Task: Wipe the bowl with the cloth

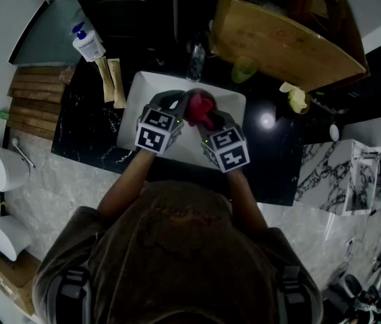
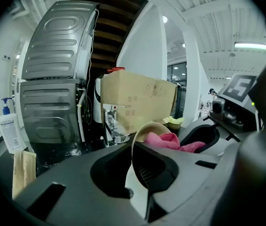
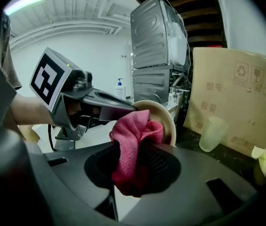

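From my seat the black counter (image 1: pixel 89 130) fills the middle of the head view, with the white sink (image 1: pixel 143 90) set into it and a big cardboard box (image 1: pixel 278 32) standing at its far right edge. Both tools meet over the sink. My left gripper (image 1: pixel 171 102) is clamped on the wall of the bowl (image 2: pixel 144 131): its own view shows the rim standing between the two jaws, and the bowl is held up on edge above the basin, open side turned to the right. My right gripper (image 1: pixel 207 118) comes in from the right with its jaws closed on the pink cloth (image 3: pixel 133 140), which is bunched between them and pressed against the inside of the bowl. In the left gripper view the cloth shows just inside the rim. A pale green cup (image 3: pixel 211 133) stands on the counter in front of the box, and a white pump bottle (image 1: pixel 88 44) sits far left, well apart from the sink.
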Demonstrator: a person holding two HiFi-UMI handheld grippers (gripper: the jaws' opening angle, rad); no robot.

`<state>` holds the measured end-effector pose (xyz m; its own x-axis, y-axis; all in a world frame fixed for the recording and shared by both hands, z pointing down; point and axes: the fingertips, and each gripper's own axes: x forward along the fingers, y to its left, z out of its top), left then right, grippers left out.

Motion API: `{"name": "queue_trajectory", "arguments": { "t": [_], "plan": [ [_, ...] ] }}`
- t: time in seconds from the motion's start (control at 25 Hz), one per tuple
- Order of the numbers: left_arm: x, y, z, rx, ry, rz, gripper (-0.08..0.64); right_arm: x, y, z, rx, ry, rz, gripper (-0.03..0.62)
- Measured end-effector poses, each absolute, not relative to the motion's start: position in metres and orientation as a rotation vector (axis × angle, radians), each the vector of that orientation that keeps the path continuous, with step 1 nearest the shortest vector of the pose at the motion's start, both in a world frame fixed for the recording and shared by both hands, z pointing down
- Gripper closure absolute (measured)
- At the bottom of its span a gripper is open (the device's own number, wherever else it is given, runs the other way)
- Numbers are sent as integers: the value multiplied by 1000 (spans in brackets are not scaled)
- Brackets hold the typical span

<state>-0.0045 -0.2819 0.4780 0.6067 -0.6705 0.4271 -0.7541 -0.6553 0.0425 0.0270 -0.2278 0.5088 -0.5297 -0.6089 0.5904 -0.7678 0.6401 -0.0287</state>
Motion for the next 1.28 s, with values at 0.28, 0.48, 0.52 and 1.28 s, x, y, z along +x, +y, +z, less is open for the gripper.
{"name": "queue_trajectory", "arguments": {
  "t": [0.28,0.48,0.52,1.28],
  "plan": [
    [-1,-275,481,2616,-1153,562,535,13,-228,495,1045,-2347,254,511],
    [1,-271,490,2604,-1109,603,538,16,-232,488,1086,-2349,216,511],
    [2,-270,491,2605,-1104,607,538,17,-233,486,1097,-2353,210,512],
    [7,-269,487,2662,-1138,648,535,53,-251,479,1324,-2263,169,522]
  ]
}}
